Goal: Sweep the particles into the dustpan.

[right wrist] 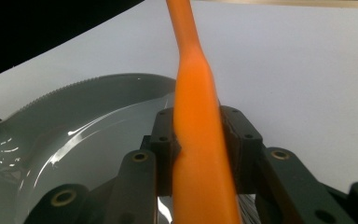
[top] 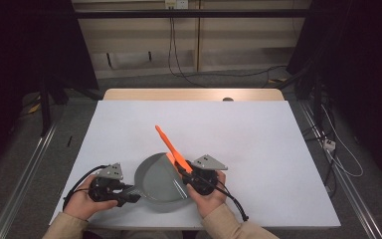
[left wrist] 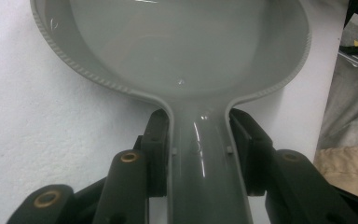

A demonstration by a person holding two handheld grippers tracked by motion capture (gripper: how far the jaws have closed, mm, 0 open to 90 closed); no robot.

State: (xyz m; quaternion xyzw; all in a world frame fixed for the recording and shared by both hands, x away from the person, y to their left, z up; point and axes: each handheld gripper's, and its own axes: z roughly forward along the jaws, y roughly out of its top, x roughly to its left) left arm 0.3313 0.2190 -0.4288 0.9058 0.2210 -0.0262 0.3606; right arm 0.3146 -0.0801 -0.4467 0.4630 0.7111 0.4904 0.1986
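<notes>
L gripper point(top: 129, 193) pinches the grey plastic dustpan point(top: 160, 180) by its handle, near the table's front edge; R gripper point(top: 185, 175) clamps an orange brush handle point(top: 171, 148) slanting up over the pan. Both look light, stiff, glossy, prob. slippery; handles grip best. White table cover point(top: 238, 144), 2 dark curtains behind.

White table point(top: 258, 149), grey dustpan point(top: 156, 181) on it

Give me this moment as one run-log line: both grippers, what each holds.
left gripper: shut on grey dustpan handle | right gripper: shut on orange brush handle, above dustpan | dustpan on white table
</notes>
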